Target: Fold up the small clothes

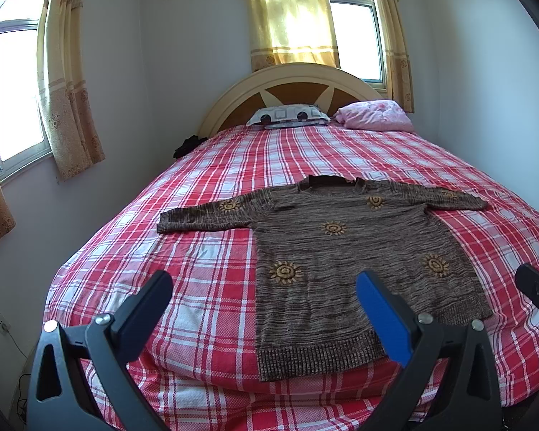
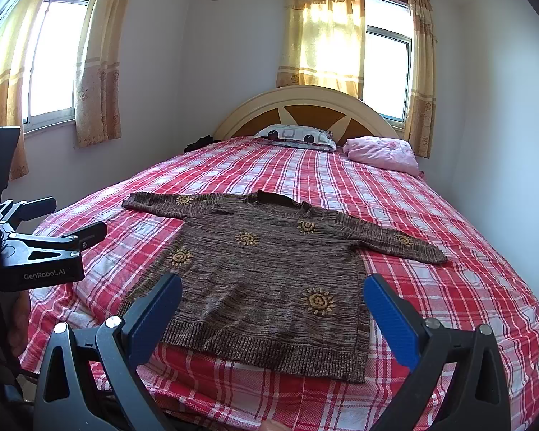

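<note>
A brown knitted sweater with yellow sun motifs lies flat on the red plaid bed, front up, both sleeves spread out, hem toward me. It also shows in the right wrist view. My left gripper is open and empty, held above the bed near the hem's left corner. My right gripper is open and empty, held above the hem. The left gripper also shows at the left edge of the right wrist view.
A patterned pillow and a pink pillow lie at the curved headboard. A dark cloth sits at the bed's far left edge. Walls with curtained windows stand close on the left and back.
</note>
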Demonstrator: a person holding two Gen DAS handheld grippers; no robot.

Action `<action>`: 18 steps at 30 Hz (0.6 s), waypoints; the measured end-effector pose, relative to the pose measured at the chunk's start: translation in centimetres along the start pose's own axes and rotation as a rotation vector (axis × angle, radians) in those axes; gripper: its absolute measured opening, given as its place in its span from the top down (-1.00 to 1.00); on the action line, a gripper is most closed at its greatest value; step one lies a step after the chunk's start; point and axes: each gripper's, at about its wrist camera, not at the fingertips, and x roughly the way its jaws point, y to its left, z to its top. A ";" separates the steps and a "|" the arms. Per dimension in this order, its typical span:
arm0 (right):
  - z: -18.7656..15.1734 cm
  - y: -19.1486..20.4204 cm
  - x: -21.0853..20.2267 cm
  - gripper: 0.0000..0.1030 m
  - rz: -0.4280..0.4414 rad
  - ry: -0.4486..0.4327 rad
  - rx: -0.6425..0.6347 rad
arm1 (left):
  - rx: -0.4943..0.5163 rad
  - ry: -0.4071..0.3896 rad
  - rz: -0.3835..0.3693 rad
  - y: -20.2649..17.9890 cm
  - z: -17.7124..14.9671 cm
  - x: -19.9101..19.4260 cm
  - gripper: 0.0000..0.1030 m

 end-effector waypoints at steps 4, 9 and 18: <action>0.0 0.1 0.1 -0.97 0.000 0.004 -0.002 | 0.001 0.001 0.000 0.0 0.0 0.0 -1.00; -0.1 0.2 0.1 -0.97 0.003 0.007 -0.006 | 0.001 0.002 -0.001 0.1 -0.1 0.0 -1.00; 0.0 0.1 0.5 -0.97 -0.002 0.007 -0.014 | 0.007 -0.001 0.006 0.3 -0.3 0.6 -1.00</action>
